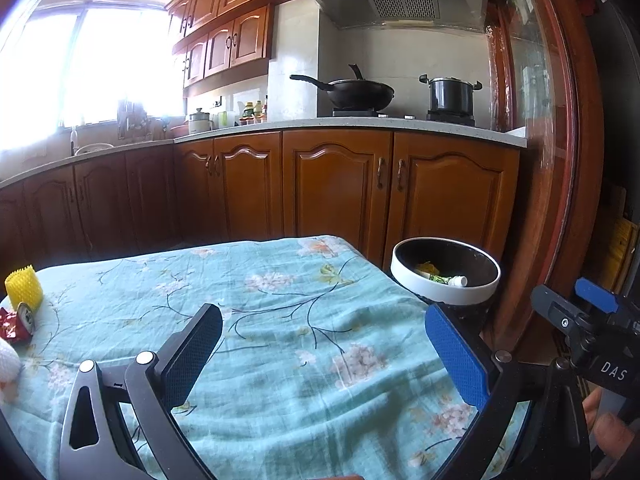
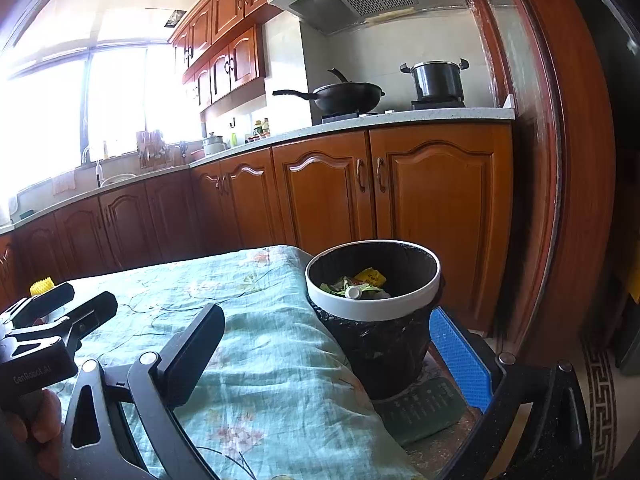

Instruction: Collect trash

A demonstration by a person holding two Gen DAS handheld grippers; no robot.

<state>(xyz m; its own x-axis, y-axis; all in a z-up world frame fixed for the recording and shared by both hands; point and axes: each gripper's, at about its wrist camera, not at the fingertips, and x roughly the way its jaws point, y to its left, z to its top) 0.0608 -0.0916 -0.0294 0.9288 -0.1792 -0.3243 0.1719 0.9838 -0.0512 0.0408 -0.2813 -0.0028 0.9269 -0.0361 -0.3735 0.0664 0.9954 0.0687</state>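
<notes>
Hovering with both jaws spread and empty, I see the crumpled red wrapper (image 1: 12, 326) and dented silver can (image 1: 27, 317) lower left, nearest my left gripper (image 1: 328, 356).

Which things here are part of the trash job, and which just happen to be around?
Part of the job: bin, crushed can, red wrapper, yellow mesh sleeve, left gripper, right gripper.

Just around: wok, pot, floral cloth.

"DAS" stands in white on the right claw (image 1: 600, 320) body; "GenRobot.AI" on the left claw (image 2: 60, 308) body.
</notes>
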